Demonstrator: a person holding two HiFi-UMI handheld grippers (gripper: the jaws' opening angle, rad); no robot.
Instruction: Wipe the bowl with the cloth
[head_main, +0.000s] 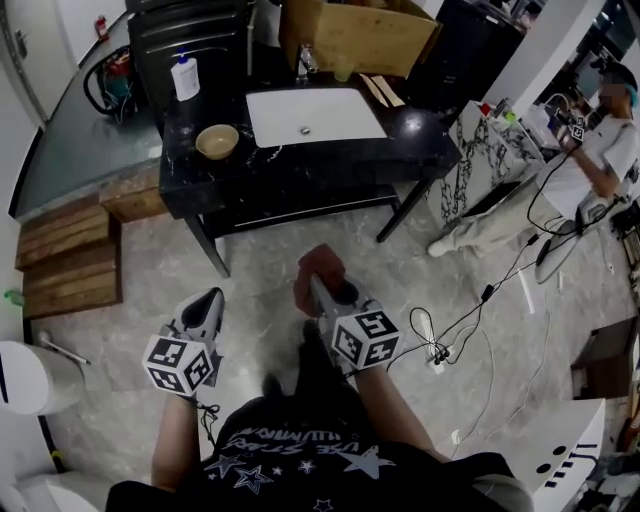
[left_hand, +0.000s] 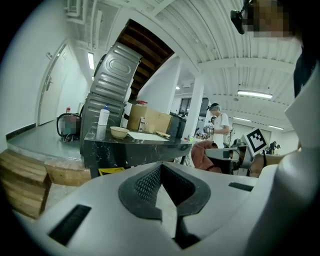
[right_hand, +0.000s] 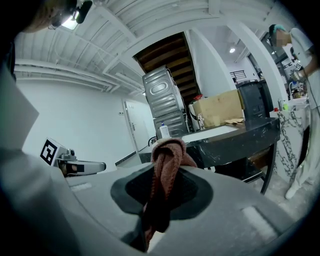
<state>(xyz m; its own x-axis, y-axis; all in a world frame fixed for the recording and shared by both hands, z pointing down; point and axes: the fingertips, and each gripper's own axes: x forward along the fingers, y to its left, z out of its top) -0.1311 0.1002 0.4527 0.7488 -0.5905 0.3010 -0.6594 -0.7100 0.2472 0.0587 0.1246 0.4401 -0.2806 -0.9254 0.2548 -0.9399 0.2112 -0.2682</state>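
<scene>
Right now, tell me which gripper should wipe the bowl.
Right. The right gripper is shut on the cloth; the left gripper is shut, empty. The bowl sits ahead on the table.

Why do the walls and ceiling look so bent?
Head view: wide lens bows the black marble table, yet sharp. Left gripper view: fisheye curves the ceiling beams, corners go black. Right gripper view: same bending; the close reddish-brown cloth looks slightly soft.

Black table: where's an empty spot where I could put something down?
The biggest bare patch is the black table's right end, between the white sink and the table edge. A thin strip runs along the front, below the sink. The left end is crowded: bowl and soap bottle. The back is taken by the cardboard box and faucet.
</scene>
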